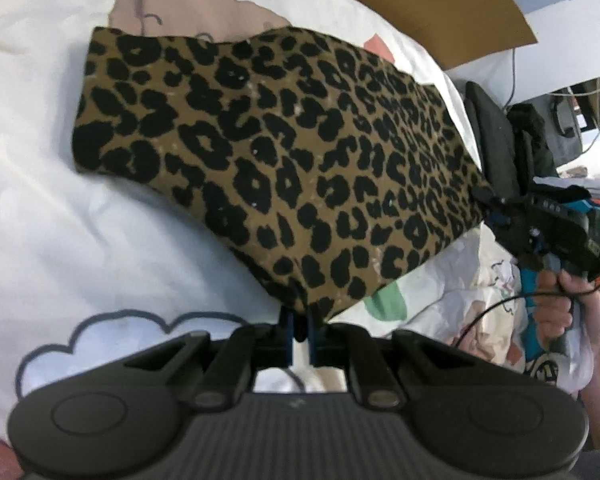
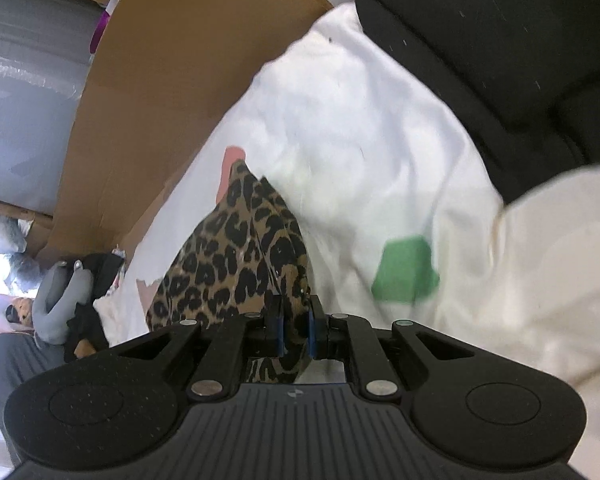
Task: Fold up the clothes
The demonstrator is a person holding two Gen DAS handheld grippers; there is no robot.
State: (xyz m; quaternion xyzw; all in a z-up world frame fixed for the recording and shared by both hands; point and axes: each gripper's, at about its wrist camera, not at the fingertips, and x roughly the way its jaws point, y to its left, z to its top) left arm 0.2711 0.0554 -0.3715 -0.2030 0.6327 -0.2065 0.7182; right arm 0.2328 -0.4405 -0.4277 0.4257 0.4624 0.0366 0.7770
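Observation:
A leopard-print garment (image 1: 284, 152) is stretched over a white bed sheet (image 1: 60, 208) in the left wrist view. My left gripper (image 1: 300, 330) is shut on its near corner, with the cloth pinched between the blue pads. At the right edge of that view my right gripper (image 1: 490, 204) grips the garment's other corner, held by a person's hand (image 1: 560, 300). The right wrist view shows the same leopard-print garment (image 2: 240, 256) bunched up, and my right gripper (image 2: 295, 326) shut on a fold of it.
A pink cloth (image 1: 180, 4) lies under the garment's far edge. Brown cardboard (image 1: 440, 4) stands behind the bed. A black chair (image 2: 500, 48) sits beside the bed. Printed clothes (image 1: 500, 320) are piled at the right. Grey and black clothing (image 2: 72, 296) lies at the left.

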